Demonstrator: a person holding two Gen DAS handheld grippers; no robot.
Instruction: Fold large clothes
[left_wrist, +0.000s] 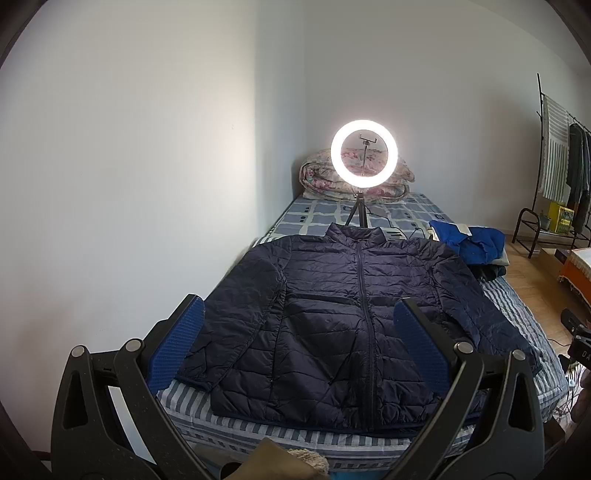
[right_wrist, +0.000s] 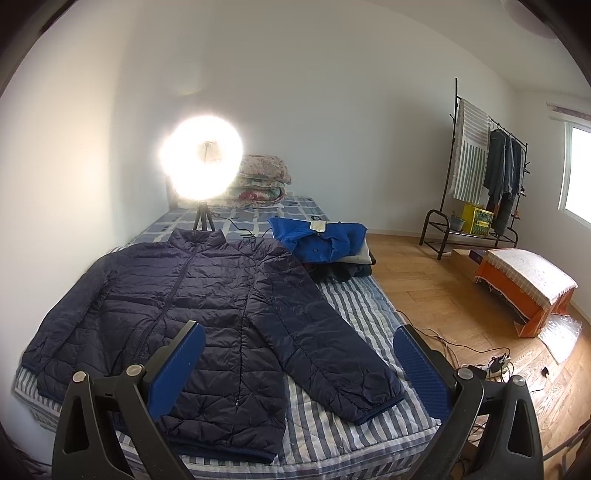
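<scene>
A navy quilted puffer jacket (left_wrist: 332, 302) (right_wrist: 184, 302) lies flat and zipped on the striped bed (left_wrist: 258, 432) (right_wrist: 332, 435), collar toward the far end, both sleeves spread down and outward. My left gripper (left_wrist: 299, 339) hovers open above the jacket's lower half, its blue pads wide apart and holding nothing. My right gripper (right_wrist: 299, 365) also stands open, above the jacket's right sleeve (right_wrist: 325, 339) and the hem near the bed's front right corner. Neither gripper touches the cloth.
A lit ring light on a tripod (left_wrist: 364, 157) (right_wrist: 201, 158) stands behind the jacket's collar. A pile of blue and dark clothes (left_wrist: 476, 245) (right_wrist: 328, 243) sits at the bed's right edge. Folded quilts (right_wrist: 262, 181), a clothes rack (right_wrist: 484, 177), an orange stool (right_wrist: 524, 284) and floor cables (right_wrist: 480, 354) are around.
</scene>
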